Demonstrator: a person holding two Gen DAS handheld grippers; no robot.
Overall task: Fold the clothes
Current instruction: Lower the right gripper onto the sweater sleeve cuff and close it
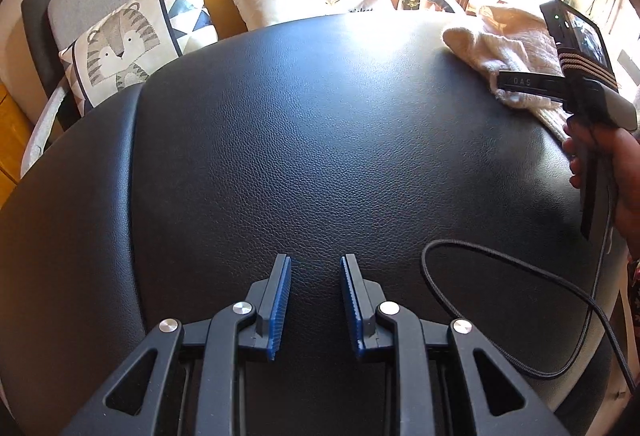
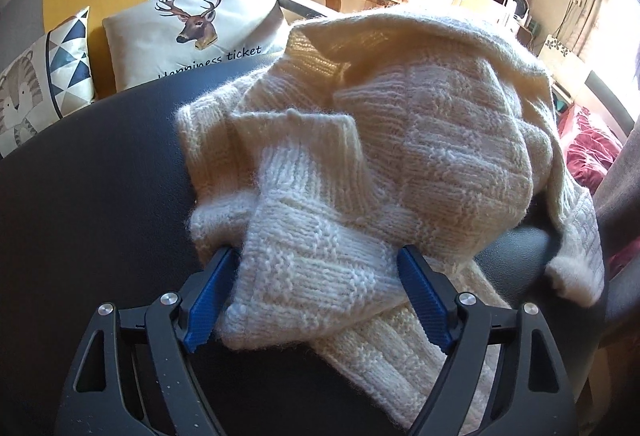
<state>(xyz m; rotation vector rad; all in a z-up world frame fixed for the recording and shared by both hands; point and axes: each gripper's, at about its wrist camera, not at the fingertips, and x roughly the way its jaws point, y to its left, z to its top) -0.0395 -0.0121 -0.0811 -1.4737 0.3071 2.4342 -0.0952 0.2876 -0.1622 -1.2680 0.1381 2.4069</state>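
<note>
The left gripper (image 1: pixel 316 300) hangs over a bare part of the black leather surface (image 1: pixel 304 140), pointing steeply down. Its two blue pads stand apart with only a narrow gap, and nothing is between them, so it is open and empty. Far ahead of it and to its right lies the cream knitted sweater (image 1: pixel 508 52), in a crumpled heap near the edge of the black surface. A black braided cable (image 1: pixel 508 328) makes a loop on the surface just to the right of this gripper.

The right gripper (image 2: pixel 316 300) has its jaws spread wide. A folded end of the sweater (image 2: pixel 360 156) lies between the blue pads (image 2: pixel 208 300); the left pad is at the knit's edge, the right pad stands beside the fabric. The pads do not seem to press it, so this gripper is open. The rest of the sweater is piled up ahead of it and hangs over the surface's edge to its right.

A hand (image 1: pixel 616 176) holds the right gripper's handle. Beyond the surface, ahead of both grippers, lean a deer cushion (image 2: pixel 196 32) and a tiger cushion (image 1: pixel 128 48).
</note>
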